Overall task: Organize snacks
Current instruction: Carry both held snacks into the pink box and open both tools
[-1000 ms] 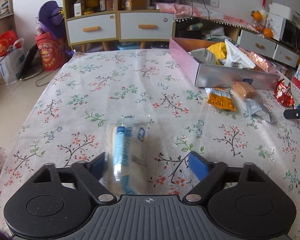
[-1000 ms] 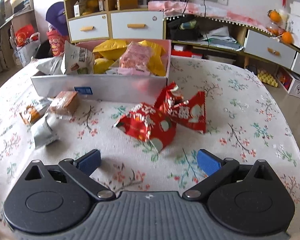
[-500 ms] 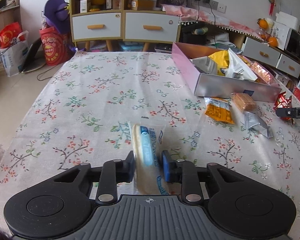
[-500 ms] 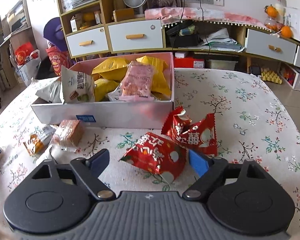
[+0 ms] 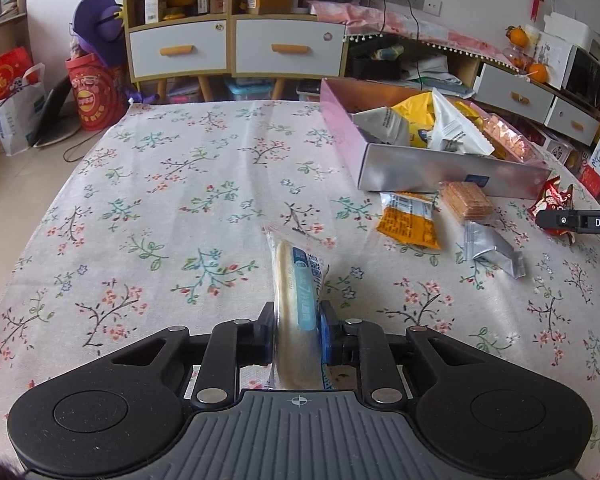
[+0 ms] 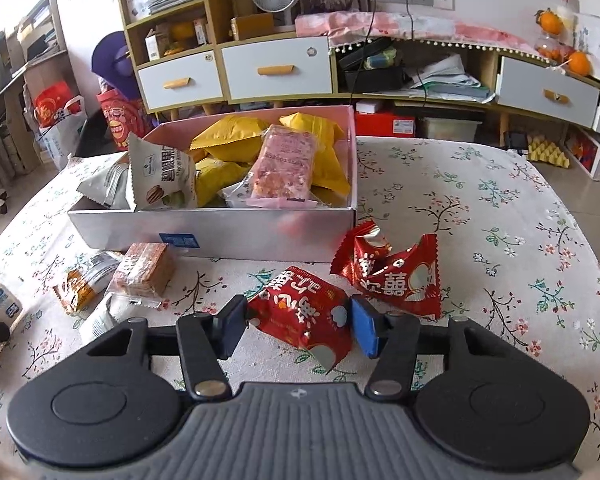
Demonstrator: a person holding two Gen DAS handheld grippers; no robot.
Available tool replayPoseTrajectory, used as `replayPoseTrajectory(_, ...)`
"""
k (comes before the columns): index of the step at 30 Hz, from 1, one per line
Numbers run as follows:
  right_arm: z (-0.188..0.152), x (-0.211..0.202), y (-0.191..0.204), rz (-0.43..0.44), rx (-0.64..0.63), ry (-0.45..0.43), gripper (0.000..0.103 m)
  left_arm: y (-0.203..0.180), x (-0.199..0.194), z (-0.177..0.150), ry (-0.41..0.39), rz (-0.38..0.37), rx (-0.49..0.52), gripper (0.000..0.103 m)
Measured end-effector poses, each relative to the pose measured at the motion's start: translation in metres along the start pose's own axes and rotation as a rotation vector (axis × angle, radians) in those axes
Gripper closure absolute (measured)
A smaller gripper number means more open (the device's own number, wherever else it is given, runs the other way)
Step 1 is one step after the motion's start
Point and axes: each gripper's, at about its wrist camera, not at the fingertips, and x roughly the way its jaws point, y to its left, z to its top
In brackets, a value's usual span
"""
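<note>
Both cameras sit low over the floral tablecloth (image 5: 188, 184), each looking forward and downward along its own gripper's fingers toward the snack box (image 5: 440, 168). The left wrist view faces the box from farther off, at its left end; the right wrist view looks close at its long silver side (image 6: 220, 236). Both views share the box, the packets just before it, and the drawer cabinet (image 6: 236, 68) behind.
</note>
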Motion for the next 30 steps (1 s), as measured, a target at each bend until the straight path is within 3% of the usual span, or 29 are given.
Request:
replayPoseTrajectory(16, 0.006, -0.009, 0.015, 0.035, -0.048, -0.013, 0.057, -0.027, -0.004, 0.022, -0.029, -0.044, -0.008, 0.085)
replayPoseTrajectory(30, 0.022, -0.022, 0.025, 0.076, -0.061, -0.084, 0.057, -0.060, -0.008, 0.054, -0.080, -0.104, 0.000, 0.085)
